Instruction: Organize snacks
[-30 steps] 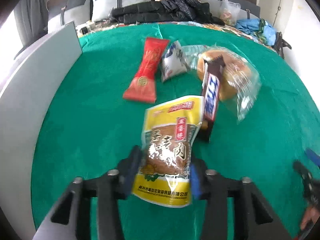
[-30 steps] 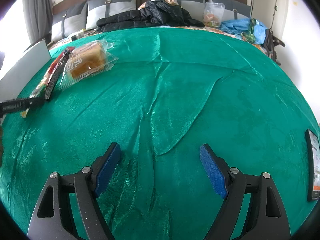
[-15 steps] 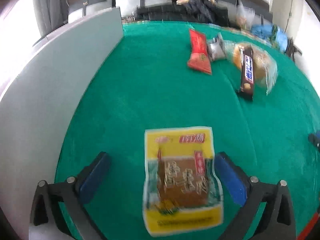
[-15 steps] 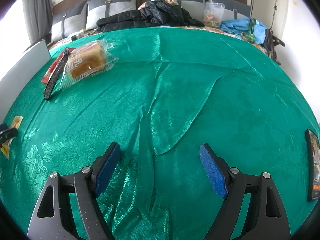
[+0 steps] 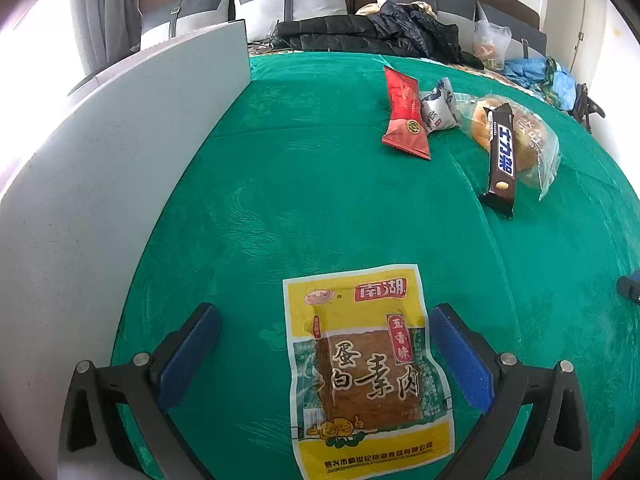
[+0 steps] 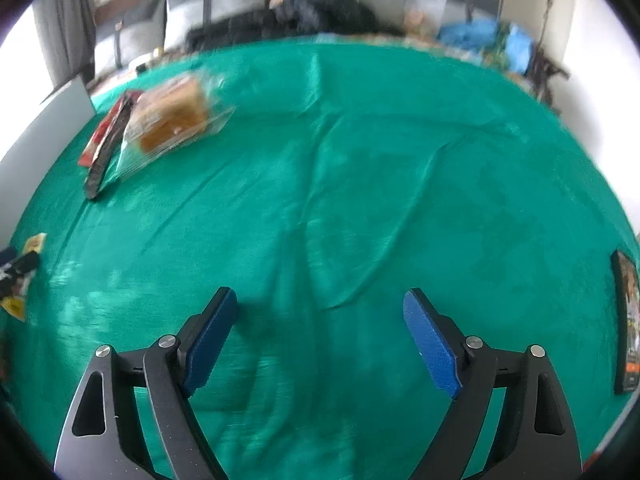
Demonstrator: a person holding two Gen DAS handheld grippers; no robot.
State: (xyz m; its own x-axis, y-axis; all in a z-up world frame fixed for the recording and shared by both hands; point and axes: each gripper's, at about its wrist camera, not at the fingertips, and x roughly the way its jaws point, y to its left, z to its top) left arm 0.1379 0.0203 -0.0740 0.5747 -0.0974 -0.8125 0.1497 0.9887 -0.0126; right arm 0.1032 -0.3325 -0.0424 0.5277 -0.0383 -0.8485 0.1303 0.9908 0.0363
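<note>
Near the grey board (image 5: 120, 168) on the green cloth (image 5: 320, 200): left gripper (image 5: 324, 340) has let go of the yellow packet (image 5: 368, 372). A second ago it was pinched; now it lies flat between wide-spread jaws, apart from the pile: red packet (image 5: 404, 114), chocolate bar (image 5: 501, 152), bread bag (image 5: 524, 140). One snack placed. Right gripper (image 6: 320, 320) wide, empty, its view blurred as it swings toward the bread bag.

Bright daylight from the left; right wrist view motion-blurred.
</note>
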